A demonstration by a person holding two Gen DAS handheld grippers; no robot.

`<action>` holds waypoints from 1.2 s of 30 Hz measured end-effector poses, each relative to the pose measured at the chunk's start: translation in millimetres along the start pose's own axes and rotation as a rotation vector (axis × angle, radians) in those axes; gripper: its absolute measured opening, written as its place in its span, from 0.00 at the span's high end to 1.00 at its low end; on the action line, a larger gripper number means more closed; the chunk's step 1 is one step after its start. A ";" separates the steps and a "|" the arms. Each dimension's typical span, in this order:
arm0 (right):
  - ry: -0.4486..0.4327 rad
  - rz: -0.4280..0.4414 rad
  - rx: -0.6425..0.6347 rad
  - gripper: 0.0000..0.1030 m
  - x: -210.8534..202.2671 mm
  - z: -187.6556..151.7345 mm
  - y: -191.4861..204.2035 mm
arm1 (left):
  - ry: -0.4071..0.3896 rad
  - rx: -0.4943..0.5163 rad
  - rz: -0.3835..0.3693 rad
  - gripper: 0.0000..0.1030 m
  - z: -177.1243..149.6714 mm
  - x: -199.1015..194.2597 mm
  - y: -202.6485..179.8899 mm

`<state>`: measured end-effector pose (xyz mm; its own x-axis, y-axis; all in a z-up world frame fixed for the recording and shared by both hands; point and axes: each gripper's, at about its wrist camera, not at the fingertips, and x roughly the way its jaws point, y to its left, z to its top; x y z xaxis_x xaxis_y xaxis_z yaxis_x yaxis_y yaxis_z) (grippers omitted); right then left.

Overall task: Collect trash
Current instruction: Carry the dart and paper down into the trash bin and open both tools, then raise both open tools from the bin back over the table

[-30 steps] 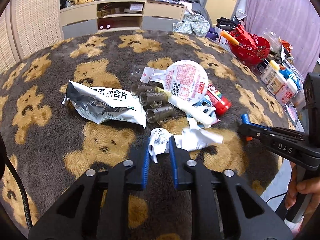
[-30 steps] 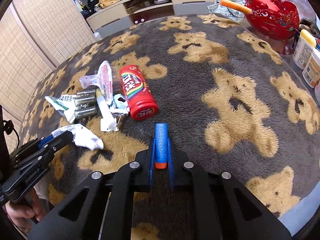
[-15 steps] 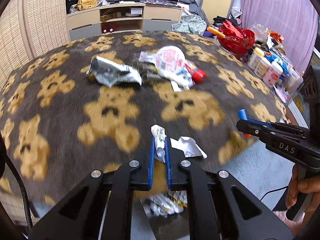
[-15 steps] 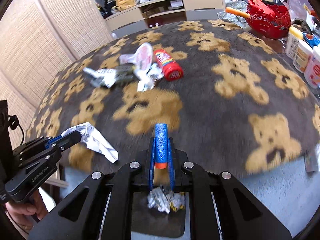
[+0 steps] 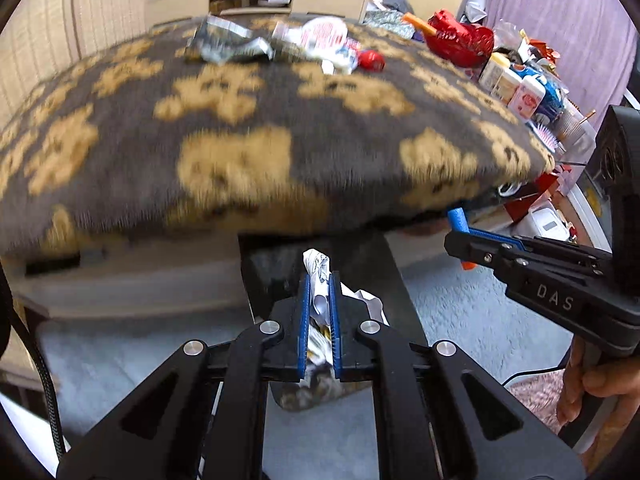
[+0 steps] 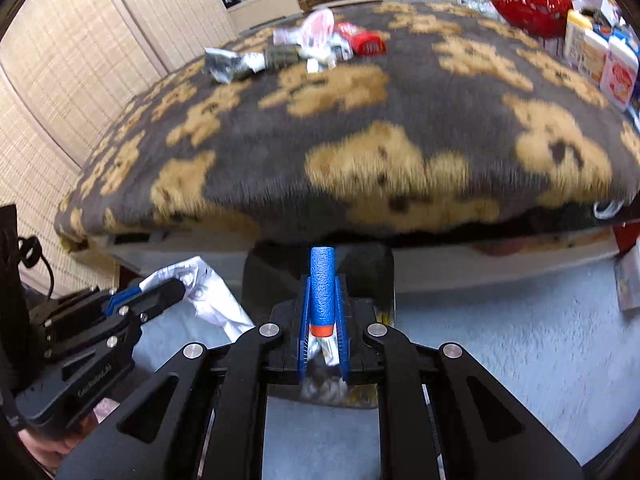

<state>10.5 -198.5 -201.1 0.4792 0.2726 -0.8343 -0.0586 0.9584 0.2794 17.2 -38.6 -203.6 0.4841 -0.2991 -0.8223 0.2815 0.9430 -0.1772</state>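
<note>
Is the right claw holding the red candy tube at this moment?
No, the right claw grips a blue foam dart; the red candy tube lies on the blanket.

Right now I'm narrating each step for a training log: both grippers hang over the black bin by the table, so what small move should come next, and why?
Probably open the left gripper and let the crumpled white paper fall. It is clamped between the blue pads directly above the black bin, where other wrappers already lie. The right gripper, shut on the blue foam dart, could release next.
</note>
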 end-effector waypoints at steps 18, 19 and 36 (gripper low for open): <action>0.088 -0.007 0.045 0.85 56.4 -28.4 -9.0 | 0.086 -0.036 0.012 0.90 -46.0 63.6 4.1; 0.089 -0.004 0.047 0.84 56.7 -26.6 -11.3 | 0.085 -0.040 0.016 0.88 -45.5 63.7 4.5; -0.031 -0.045 0.070 0.11 13.5 -4.5 -29.2 | -0.005 -0.080 0.065 0.08 -26.6 26.9 13.2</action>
<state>14.8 -222.4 -222.7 0.5072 0.2254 -0.8318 0.0241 0.9611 0.2751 12.0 -30.3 -242.4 0.5033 -0.2372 -0.8309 0.1825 0.9691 -0.1661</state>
